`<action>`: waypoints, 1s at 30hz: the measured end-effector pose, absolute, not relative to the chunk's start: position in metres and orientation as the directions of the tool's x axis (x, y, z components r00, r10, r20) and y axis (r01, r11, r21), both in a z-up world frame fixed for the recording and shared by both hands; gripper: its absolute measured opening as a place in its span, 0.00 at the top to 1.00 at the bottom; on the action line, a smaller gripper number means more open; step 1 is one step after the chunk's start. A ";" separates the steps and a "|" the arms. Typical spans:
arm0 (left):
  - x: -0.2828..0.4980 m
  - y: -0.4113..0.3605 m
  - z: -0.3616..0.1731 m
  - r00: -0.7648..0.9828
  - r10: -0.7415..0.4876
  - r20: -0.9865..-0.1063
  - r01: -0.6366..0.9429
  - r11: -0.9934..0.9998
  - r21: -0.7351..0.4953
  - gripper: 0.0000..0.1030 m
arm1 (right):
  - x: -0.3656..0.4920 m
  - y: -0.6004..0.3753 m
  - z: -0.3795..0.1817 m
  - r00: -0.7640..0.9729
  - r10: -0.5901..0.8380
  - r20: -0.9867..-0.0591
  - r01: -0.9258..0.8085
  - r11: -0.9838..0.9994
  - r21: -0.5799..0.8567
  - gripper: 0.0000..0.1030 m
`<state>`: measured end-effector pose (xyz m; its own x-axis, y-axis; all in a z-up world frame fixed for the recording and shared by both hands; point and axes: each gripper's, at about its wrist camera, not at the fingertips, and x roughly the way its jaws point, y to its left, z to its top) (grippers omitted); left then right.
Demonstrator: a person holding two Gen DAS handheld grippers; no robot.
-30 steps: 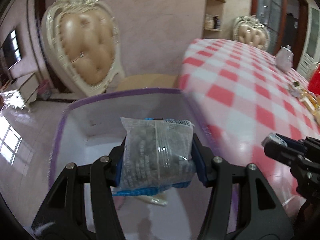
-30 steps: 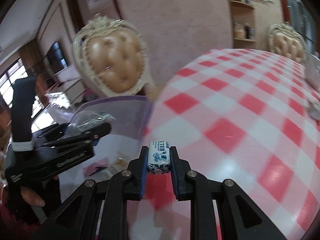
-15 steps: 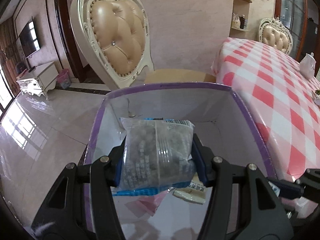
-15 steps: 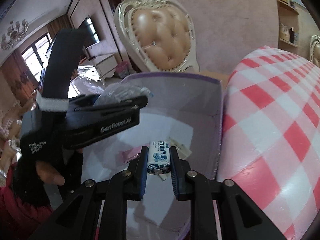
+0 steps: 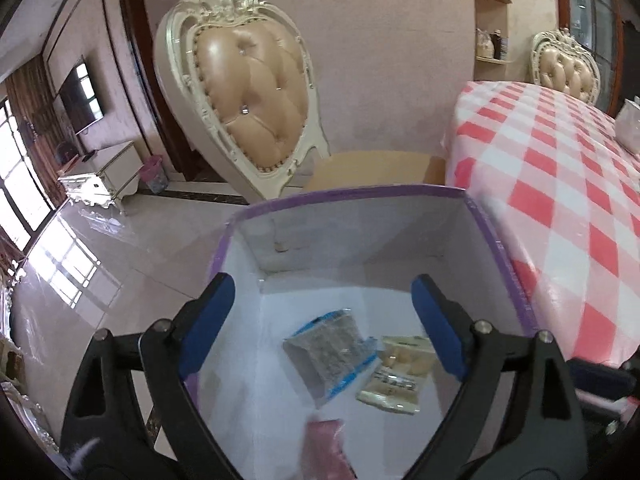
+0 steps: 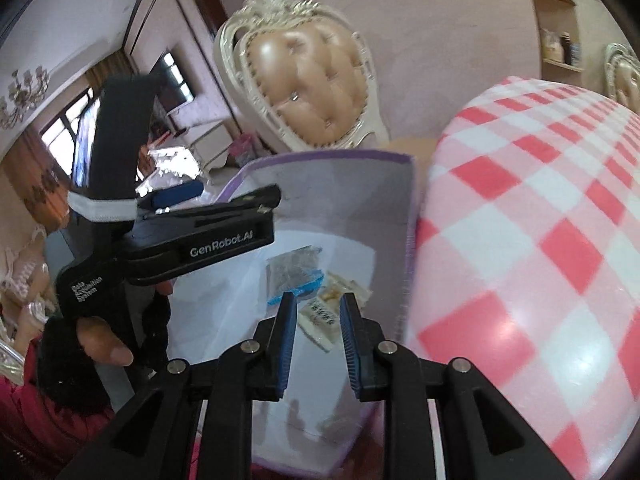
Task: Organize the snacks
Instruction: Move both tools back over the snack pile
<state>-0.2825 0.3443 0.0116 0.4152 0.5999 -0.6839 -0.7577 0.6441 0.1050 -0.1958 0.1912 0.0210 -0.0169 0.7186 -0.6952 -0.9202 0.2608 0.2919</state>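
Note:
My left gripper (image 5: 322,280) hangs over the white box with a purple rim (image 5: 360,192), its jaws opening wide with nothing between them. Below it, on the box floor, lies the grey snack packet with a blue edge (image 5: 328,352), beside a cream packet (image 5: 396,376) and a pink packet (image 5: 324,448). My right gripper (image 6: 317,298) is over the same box (image 6: 332,156), its jaws opening a little, and the gap between them is empty. The small blue-and-white candy is not in sight. The right wrist view shows the left gripper (image 6: 230,198) from the side, with the grey packet (image 6: 292,268) and cream packet (image 6: 356,290) below.
The table with a red-and-white checked cloth (image 5: 560,200) stands right of the box. A cream chair with a tan padded back (image 5: 248,100) is behind the box. A person's gloved hand (image 6: 104,344) holds the left gripper. Shiny floor tiles spread to the left.
The left gripper has opened and the grey packet has dropped onto the box floor. The right gripper has parted its jaws and the small candy has left them. Both moved further over the box.

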 end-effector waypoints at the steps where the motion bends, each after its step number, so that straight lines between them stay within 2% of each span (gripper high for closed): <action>1: -0.278 0.339 0.012 0.420 0.595 -0.686 -0.749 0.654 0.108 0.11 | -0.190 0.182 0.024 0.006 0.724 -0.690 -0.916 0.280 0.286 0.76; 5: -0.249 0.308 0.018 0.459 0.552 -0.696 -0.684 0.719 0.119 0.11 | -0.163 0.139 0.034 0.097 0.727 -0.680 -0.897 0.360 0.257 0.74; 7: -0.232 0.287 0.022 0.491 0.521 -0.698 -0.636 0.762 0.121 0.11 | -0.144 0.108 0.038 0.162 0.721 -0.674 -0.876 0.419 0.238 0.68; 10: -0.198 0.248 0.030 0.545 0.455 -0.705 -0.542 0.832 0.118 0.11 | -0.115 0.059 0.044 0.259 0.700 -0.665 -0.827 0.517 0.222 0.64; 16: -0.115 0.135 0.045 0.661 0.116 -0.741 -0.211 0.977 -0.035 0.09 | -0.058 -0.065 0.047 0.496 0.568 -0.657 -0.627 0.757 0.181 0.58; 20: -0.060 0.058 0.042 0.650 -0.108 -0.752 -0.015 0.988 -0.155 0.09 | -0.031 -0.160 0.045 0.617 0.435 -0.656 -0.425 0.885 0.188 0.57; 26: 0.018 -0.016 0.030 0.606 -0.214 -0.766 -0.007 0.962 -0.274 0.09 | -0.001 -0.265 0.045 0.709 0.287 -0.644 -0.166 0.956 0.243 0.51; 30: 0.043 -0.032 0.020 0.585 -0.323 -0.744 -0.080 0.890 -0.449 0.09 | 0.023 -0.294 0.048 0.717 0.266 -0.645 -0.170 0.963 0.207 0.36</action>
